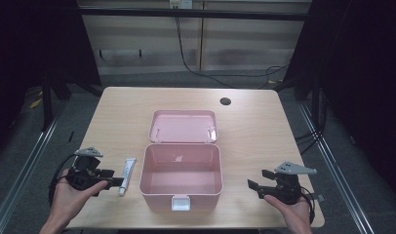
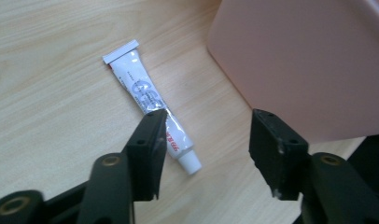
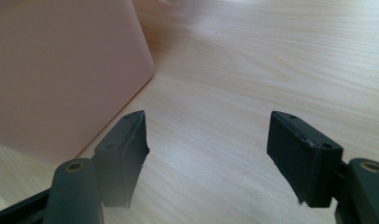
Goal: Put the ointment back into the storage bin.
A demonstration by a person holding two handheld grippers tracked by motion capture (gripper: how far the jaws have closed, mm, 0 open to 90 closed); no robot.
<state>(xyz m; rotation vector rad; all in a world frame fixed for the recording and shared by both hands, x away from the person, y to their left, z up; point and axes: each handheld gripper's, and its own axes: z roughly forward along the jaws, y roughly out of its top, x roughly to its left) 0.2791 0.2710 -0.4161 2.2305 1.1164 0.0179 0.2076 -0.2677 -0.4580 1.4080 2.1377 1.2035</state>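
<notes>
A pink box (image 1: 157,195) stands open in the middle of the wooden table (image 1: 113,117), its lid (image 1: 184,126) lying back flat behind it. A white tube (image 1: 128,173) lies on the table just left of the box, cap toward the front edge. My left gripper (image 1: 117,178) hovers over the tube's cap end with its jaws apart. In the left gripper view the tube (image 2: 141,86) lies on the wood partly behind one jaw of that gripper (image 2: 208,135), untouched, beside the box wall (image 2: 299,60). My right gripper (image 1: 257,179) stands open right of the box, empty (image 3: 206,140).
A small dark round hole (image 1: 225,101) sits near the table's far edge. The box's white latch (image 1: 180,202) faces the front edge. In the right gripper view, the box's pink side wall (image 3: 61,70) rises to the left. Dark floor and cables surround the table.
</notes>
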